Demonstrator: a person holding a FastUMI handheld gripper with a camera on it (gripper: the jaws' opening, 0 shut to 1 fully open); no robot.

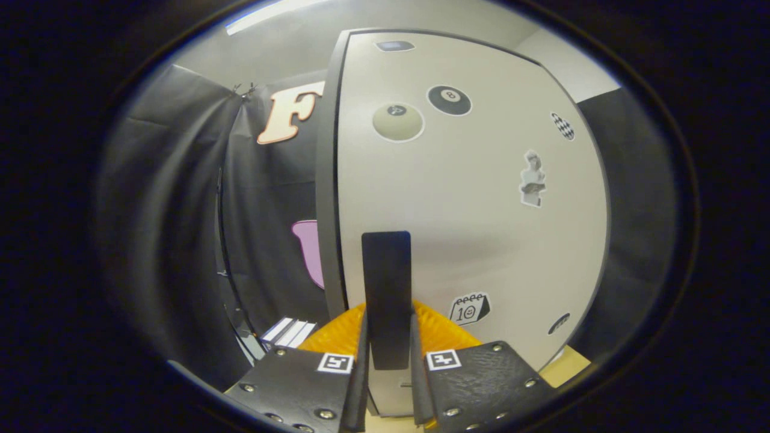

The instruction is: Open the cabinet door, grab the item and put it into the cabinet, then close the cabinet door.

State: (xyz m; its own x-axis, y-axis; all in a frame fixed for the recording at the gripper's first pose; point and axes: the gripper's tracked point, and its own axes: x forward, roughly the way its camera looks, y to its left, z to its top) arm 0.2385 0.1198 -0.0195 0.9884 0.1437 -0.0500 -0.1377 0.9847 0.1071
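A white cabinet door with several stickers stands right in front of me and looks closed against the grey cabinet side on its left. A flat black vertical handle is fixed near the door's left edge. My gripper is shut on the lower part of this handle, one finger pressing on each side. The handle's top half rises beyond the fingertips.
A small stack of white flat things lies low to the left of the cabinet, just beyond my left finger. Black cloth walls close off the left and the far right. A strip of light wooden tabletop shows under the cabinet's right corner.
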